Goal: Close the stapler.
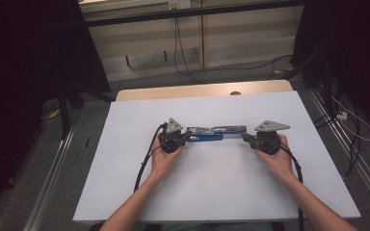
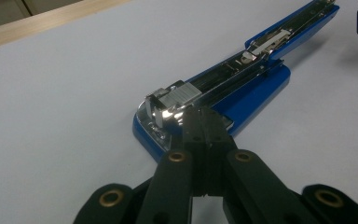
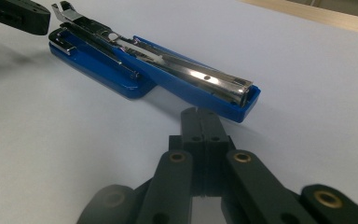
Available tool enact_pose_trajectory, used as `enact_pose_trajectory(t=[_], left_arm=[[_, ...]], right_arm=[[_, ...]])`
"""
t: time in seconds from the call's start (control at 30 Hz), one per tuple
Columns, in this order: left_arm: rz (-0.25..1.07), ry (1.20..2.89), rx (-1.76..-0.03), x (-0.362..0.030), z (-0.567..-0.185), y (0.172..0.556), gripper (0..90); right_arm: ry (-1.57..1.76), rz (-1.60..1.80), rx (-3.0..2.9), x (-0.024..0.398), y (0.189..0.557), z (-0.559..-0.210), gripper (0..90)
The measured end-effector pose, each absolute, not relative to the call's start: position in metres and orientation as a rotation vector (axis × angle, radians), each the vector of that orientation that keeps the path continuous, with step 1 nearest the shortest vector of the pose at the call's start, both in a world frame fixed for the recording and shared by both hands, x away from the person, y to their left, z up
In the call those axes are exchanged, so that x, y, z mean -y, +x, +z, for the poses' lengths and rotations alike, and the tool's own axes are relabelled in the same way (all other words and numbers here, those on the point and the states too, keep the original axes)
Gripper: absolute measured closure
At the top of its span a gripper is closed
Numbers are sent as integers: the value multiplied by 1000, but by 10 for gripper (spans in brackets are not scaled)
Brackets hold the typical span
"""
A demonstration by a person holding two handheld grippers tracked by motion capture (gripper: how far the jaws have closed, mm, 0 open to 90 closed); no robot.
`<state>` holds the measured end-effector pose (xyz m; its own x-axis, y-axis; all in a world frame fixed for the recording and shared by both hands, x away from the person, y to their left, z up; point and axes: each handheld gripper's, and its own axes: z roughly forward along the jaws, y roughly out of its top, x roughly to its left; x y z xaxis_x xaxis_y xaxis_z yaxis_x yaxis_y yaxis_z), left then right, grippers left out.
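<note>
While swung fully open, the blue stapler [image 1: 216, 132] shows its shiny metal channel.

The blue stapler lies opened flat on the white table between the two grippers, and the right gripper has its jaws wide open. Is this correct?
Not quite. The right gripper has its jaws shut, pressed together with nothing between them, as the right gripper view shows. The rest holds: the blue stapler lies opened flat on the white table, between the left gripper and the right one.

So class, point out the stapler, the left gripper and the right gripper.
stapler [image 1: 207, 133]: high view, blue body, opened flat.
left gripper [image 2: 204, 122]: left gripper view, shut tips at the stapler's metal end.
right gripper [image 3: 201, 122]: right gripper view, shut tips.
</note>
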<state>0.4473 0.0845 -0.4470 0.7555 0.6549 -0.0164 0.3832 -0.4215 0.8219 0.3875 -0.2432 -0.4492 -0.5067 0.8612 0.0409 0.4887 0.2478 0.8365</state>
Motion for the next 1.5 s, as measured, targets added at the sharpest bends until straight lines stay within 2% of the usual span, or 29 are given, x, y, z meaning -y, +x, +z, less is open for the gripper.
enact_pose_trajectory(t=[1.5], left_arm=[[410,2082,-776,-83,-451,454,900]], right_arm=[[1300,962,-2183,239,413,-457,900]])
